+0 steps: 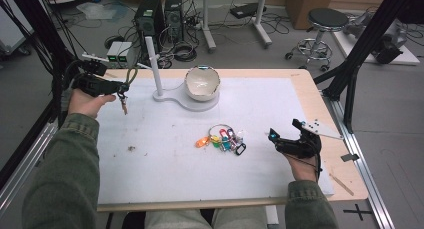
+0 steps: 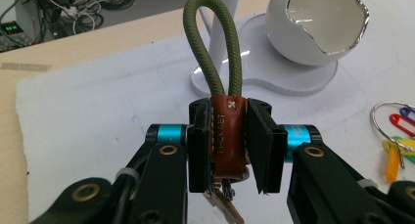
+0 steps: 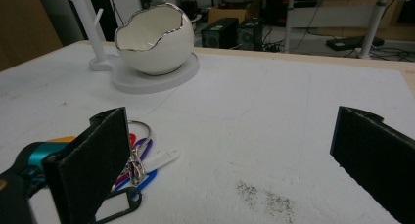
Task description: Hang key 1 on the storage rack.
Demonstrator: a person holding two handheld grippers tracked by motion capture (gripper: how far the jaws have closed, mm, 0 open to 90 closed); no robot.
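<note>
The egg-shaped bowl (image 1: 202, 83) looked empty, a keychain (image 2: 226, 131) was pinched by the left gripper (image 2: 229, 150), its keys cut off, and the right gripper (image 3: 235, 160) was held wide.

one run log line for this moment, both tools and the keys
left tool: shut on brown keychain, lifted | right tool: open, holding nothing | tag bunch: on mat | egg bowl: on stand
</note>
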